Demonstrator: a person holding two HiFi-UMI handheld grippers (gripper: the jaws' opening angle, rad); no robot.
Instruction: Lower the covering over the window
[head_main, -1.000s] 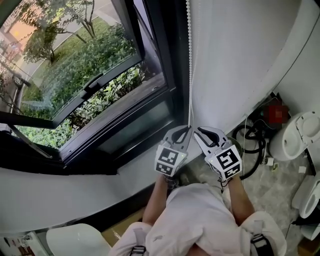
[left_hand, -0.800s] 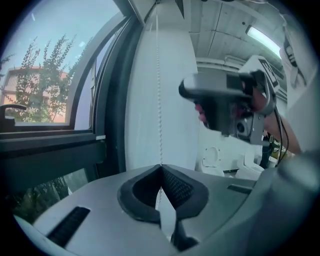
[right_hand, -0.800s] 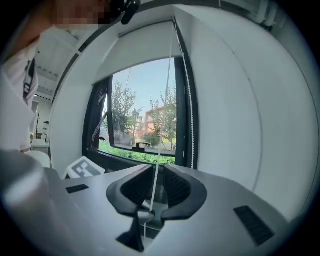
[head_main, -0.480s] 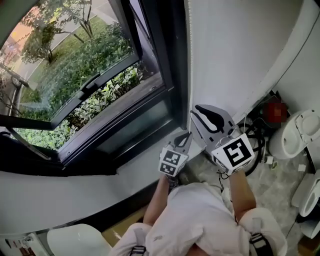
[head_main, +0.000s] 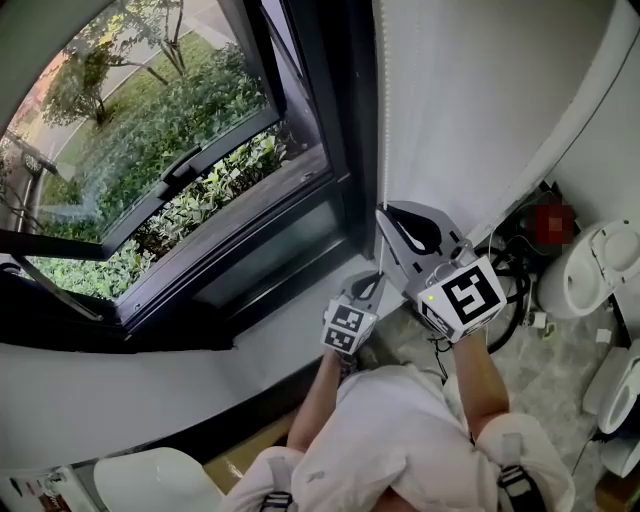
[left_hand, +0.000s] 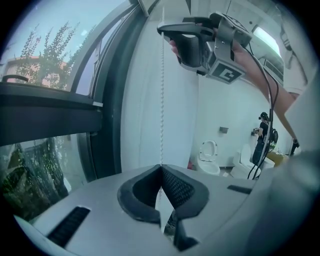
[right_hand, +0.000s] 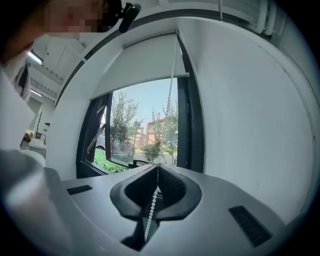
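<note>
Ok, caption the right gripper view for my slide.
Right gripper just closed on the bead chain below a partly lowered blind.

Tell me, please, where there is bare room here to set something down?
The white ledge below the dark window frame is bare. Crowded: the floor corner with black cables and toilets, and beside the bead chain.
</note>
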